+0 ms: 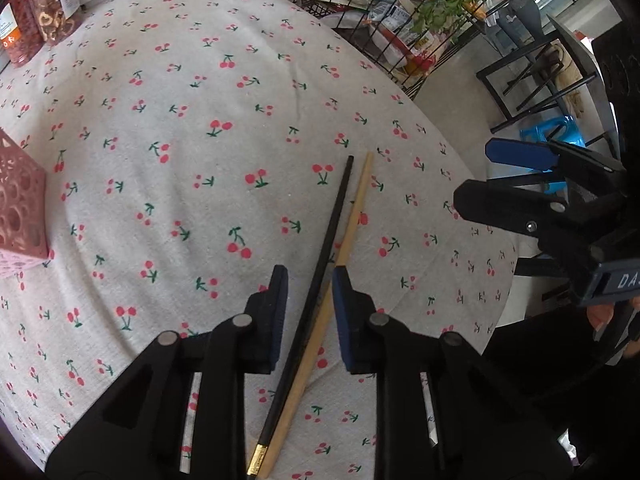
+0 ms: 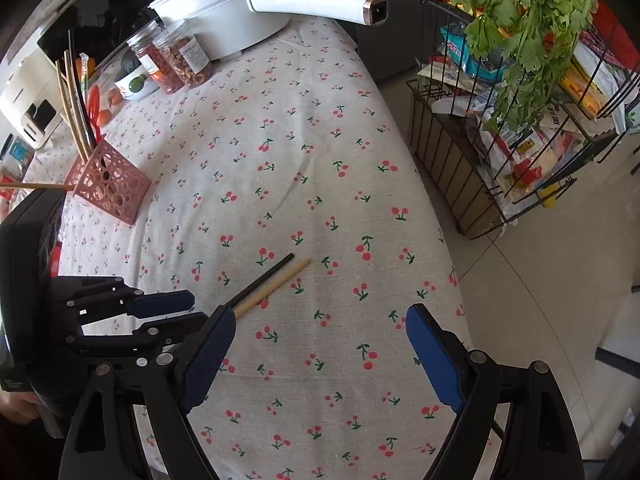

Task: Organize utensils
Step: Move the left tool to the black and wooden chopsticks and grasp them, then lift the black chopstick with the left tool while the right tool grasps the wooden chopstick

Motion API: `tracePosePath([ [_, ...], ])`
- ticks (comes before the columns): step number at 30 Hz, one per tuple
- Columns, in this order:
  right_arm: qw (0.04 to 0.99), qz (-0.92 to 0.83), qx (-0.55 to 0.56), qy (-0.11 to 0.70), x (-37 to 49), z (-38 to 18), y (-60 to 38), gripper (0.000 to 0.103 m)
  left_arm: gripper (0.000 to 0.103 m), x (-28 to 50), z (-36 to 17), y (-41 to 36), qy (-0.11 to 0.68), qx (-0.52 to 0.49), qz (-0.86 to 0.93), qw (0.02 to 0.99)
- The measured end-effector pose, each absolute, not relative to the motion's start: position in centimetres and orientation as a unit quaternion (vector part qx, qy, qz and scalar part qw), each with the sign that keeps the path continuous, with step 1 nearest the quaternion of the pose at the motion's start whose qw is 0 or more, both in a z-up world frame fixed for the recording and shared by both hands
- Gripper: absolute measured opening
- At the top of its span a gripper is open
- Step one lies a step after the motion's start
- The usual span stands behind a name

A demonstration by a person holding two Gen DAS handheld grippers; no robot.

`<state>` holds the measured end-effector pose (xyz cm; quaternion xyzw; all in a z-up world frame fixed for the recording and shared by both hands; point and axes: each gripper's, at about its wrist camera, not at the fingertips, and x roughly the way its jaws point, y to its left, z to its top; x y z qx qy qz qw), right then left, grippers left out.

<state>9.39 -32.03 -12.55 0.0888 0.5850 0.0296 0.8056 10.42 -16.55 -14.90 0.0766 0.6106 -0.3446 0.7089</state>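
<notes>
A black chopstick (image 1: 338,208) and a wooden chopstick (image 1: 356,208) lie side by side on the cherry-print tablecloth (image 1: 180,120). My left gripper (image 1: 310,276) points down over them with its jaws narrowed around both. The wooden one touches the right pad, and a gap shows between the left pad and the black one. In the right wrist view the same black chopstick (image 2: 268,276) and wooden chopstick (image 2: 280,280) run out from behind my right gripper's left finger. My right gripper (image 2: 316,344) hangs wide open over bare cloth. A pink perforated holder (image 2: 108,188) with several chopsticks stands at the left.
A white pan (image 2: 224,12) and clear jars (image 2: 176,60) stand at the table's far end. A black wire rack (image 2: 460,184) with packets and leafy greens stands on the floor beyond the table's right edge. The left gripper (image 2: 192,312) is close beside the right one.
</notes>
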Motion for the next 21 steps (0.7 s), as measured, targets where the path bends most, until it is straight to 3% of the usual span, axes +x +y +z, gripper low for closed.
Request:
tracePosePath([
  [5,0.807,0.026,0.094,0.583,9.3,-12.5,-32.9,0.088,0.016,10.7,-15.1,-16.9,0.612,0.080,-0.338,0.710],
  [13,0.806,0.026,0.104,0.582,9.2,-12.4,-33.9,0.088,0.014,9.9,-15.1,-17.5,0.609,0.150,-0.328,0.706],
  [16,0.798,0.023,0.111,0.592,9.5,-13.0,-33.9,0.088,0.008,9.4,-15.2,-17.8,0.597,0.175,-0.322,0.714],
  [21,0.785,0.037,0.115,0.607,10.0,-14.1,-32.6,0.088,0.007,9.6,-14.4,-15.0,0.588,0.163,-0.295,0.735],
])
